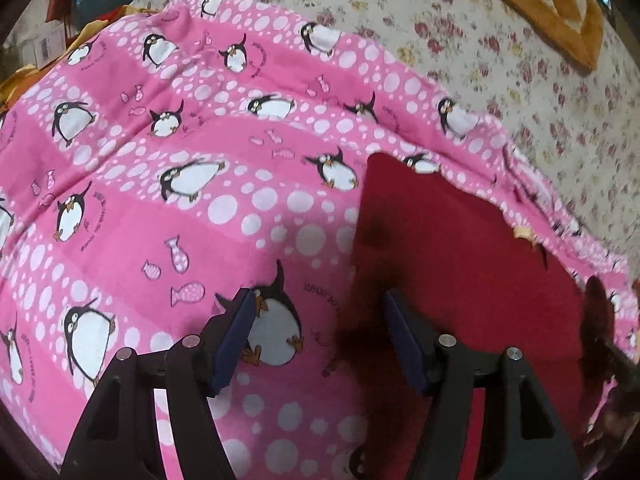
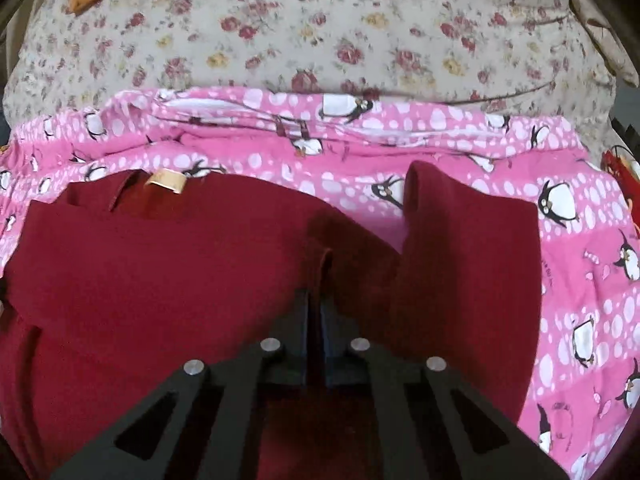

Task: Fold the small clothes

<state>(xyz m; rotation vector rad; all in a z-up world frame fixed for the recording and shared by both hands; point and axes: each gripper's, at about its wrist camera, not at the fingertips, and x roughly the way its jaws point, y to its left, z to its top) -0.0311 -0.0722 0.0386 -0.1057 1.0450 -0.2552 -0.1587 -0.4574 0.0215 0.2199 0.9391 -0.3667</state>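
Only the right view shows the right claw (image 2: 318, 300) pinching the red garment (image 2: 160, 272); left claw (image 1: 320, 336) hovers half-open, empty.

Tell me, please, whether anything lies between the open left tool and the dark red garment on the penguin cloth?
Nothing visible does. The left tool hangs open over the pink penguin cloth, with the dark red garment directly beside its right finger and only bare fabric between. The right tool is already shut on a fold of that garment.
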